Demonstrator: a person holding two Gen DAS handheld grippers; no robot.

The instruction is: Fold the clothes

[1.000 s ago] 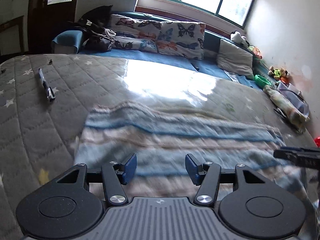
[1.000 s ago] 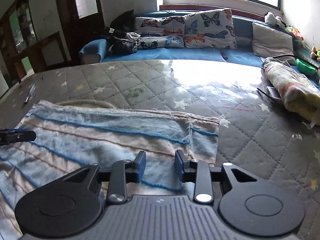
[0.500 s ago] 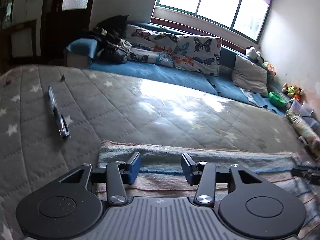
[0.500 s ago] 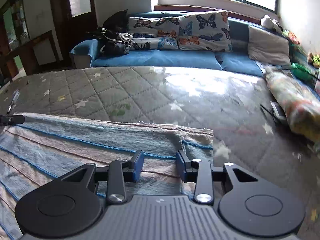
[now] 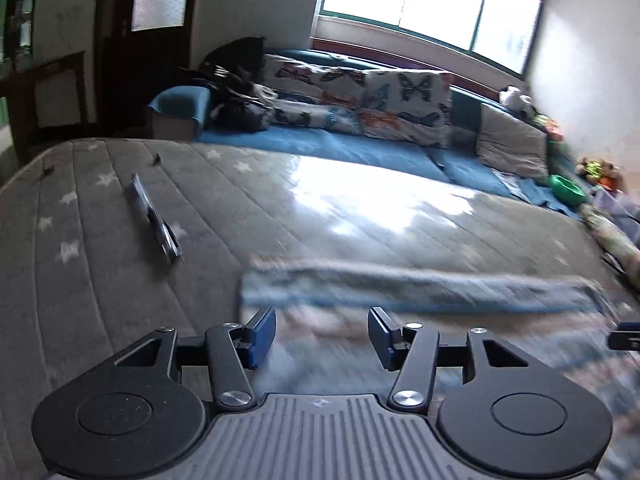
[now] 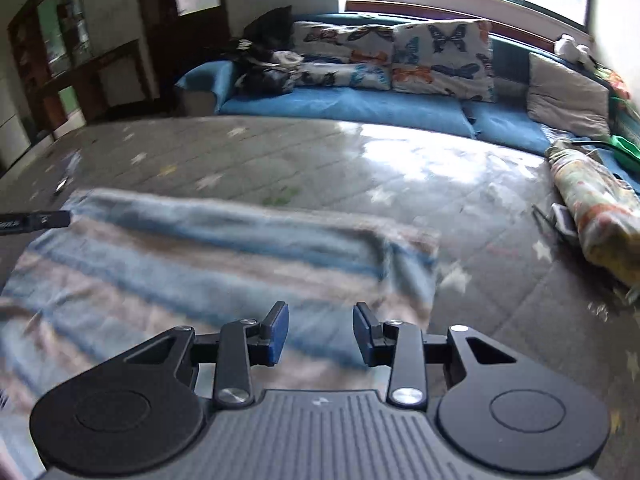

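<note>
Item: blue-and-beige striped terry cloth, flat on grey star-quilted mattress. Soft, light, limp; likely best pinched at corners. Left gripper opening, empty; right gripper part-open, empty.

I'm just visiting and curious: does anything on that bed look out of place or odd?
Mainly the pen, lying loose on the grey mattress left of the striped cloth. A rolled floral bundle sits at the right edge. Nothing looks spilled or damaged.

Twin close wrist views over shared bedspread
</note>
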